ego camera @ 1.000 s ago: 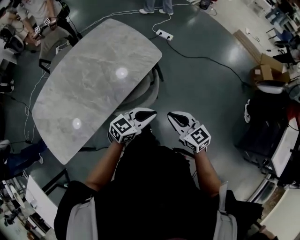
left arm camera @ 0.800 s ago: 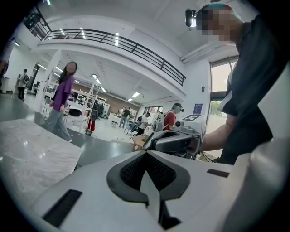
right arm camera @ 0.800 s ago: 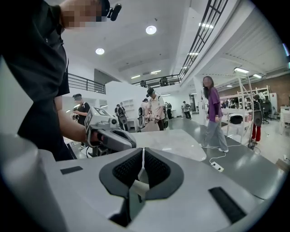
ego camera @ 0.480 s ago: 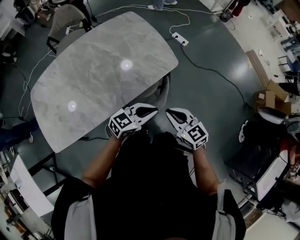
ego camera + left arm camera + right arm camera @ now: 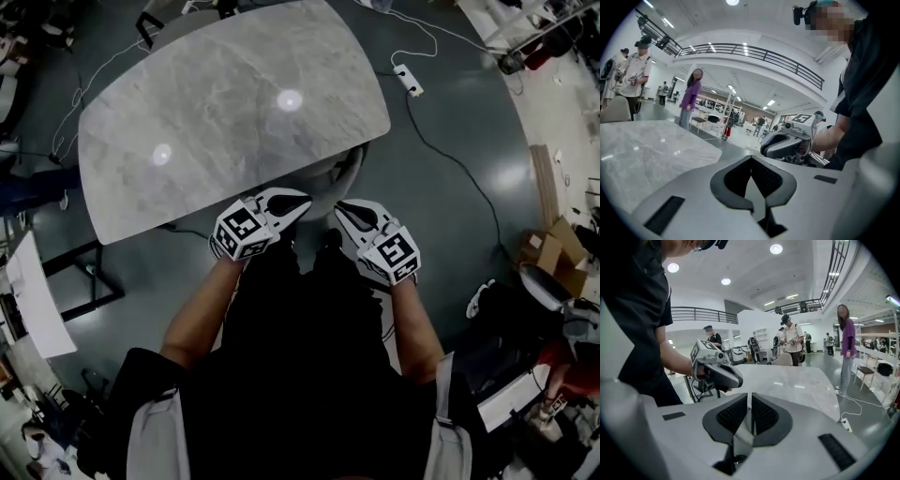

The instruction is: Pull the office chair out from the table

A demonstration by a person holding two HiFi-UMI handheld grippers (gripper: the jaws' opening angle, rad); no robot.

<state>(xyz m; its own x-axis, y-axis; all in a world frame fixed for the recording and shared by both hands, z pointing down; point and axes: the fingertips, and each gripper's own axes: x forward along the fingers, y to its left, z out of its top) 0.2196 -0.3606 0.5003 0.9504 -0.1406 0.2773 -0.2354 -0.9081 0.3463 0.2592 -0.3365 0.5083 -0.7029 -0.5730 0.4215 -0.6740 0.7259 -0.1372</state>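
Observation:
In the head view a grey office chair [image 5: 343,170] is tucked under the near edge of the marble-topped table [image 5: 225,103]; only its curved back shows. My left gripper [image 5: 293,203] and right gripper [image 5: 345,210] hover side by side just short of that edge, pointing toward the chair and touching nothing. Both are shut and empty. In the left gripper view the jaws [image 5: 751,165] meet with nothing between, and the right gripper [image 5: 787,143] shows beyond. In the right gripper view the jaws [image 5: 749,401] stand the same way, with the left gripper [image 5: 717,372] ahead over the tabletop [image 5: 797,385].
A power strip [image 5: 407,80] and its cable lie on the floor right of the table. Cardboard boxes [image 5: 555,246] sit far right, and a black-framed stand [image 5: 70,281] stands left. A beige chair [image 5: 783,360] is at the table's far side. Several people stand in the hall beyond.
Both grippers have swung with the person toward the table's near edge and now sit closer to the chair. The table has shifted up and right in the head view. Both stay shut.

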